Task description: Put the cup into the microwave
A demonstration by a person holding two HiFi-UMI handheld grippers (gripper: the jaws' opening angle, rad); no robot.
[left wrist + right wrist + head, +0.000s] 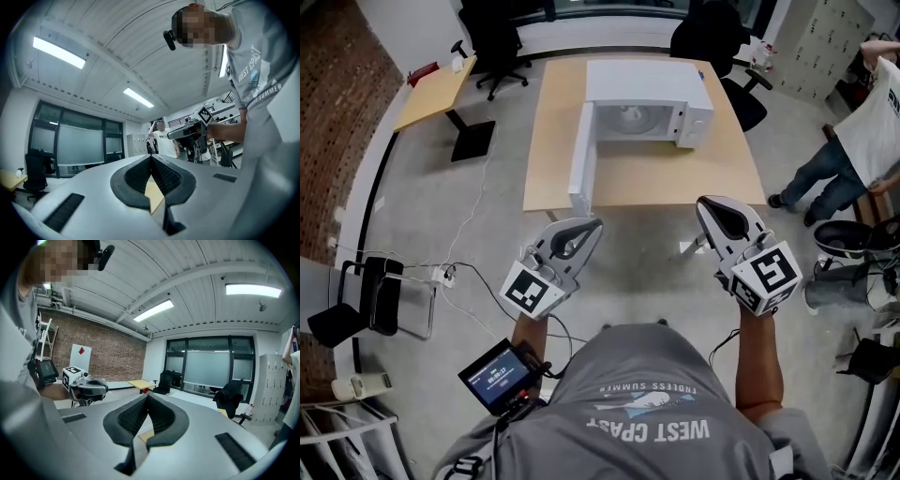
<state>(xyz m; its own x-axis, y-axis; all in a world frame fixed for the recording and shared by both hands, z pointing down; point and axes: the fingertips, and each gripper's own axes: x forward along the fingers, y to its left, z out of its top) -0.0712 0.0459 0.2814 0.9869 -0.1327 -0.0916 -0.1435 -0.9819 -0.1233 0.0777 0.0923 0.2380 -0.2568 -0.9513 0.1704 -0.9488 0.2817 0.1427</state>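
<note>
The white microwave (649, 98) stands on the far half of a wooden table (642, 178), its door (582, 159) swung open to the left. Something pale and round shows in its cavity (633, 118); I cannot tell whether it is the cup. My left gripper (592, 223) (151, 156) and right gripper (703, 202) (147, 394) hover over the floor just short of the table's near edge. Both are shut, pads meeting at the tips, with nothing between them. Each gripper view shows the other gripper alongside: the right gripper (190, 132) and the left gripper (89, 387).
A person in a white shirt (872, 122) stands at the right by a dark bin (844, 239). Black office chairs (497, 42) sit beyond the table, and a small desk (436, 89) at the left. Cables (441, 274) and a folded black chair (366, 300) lie at the lower left.
</note>
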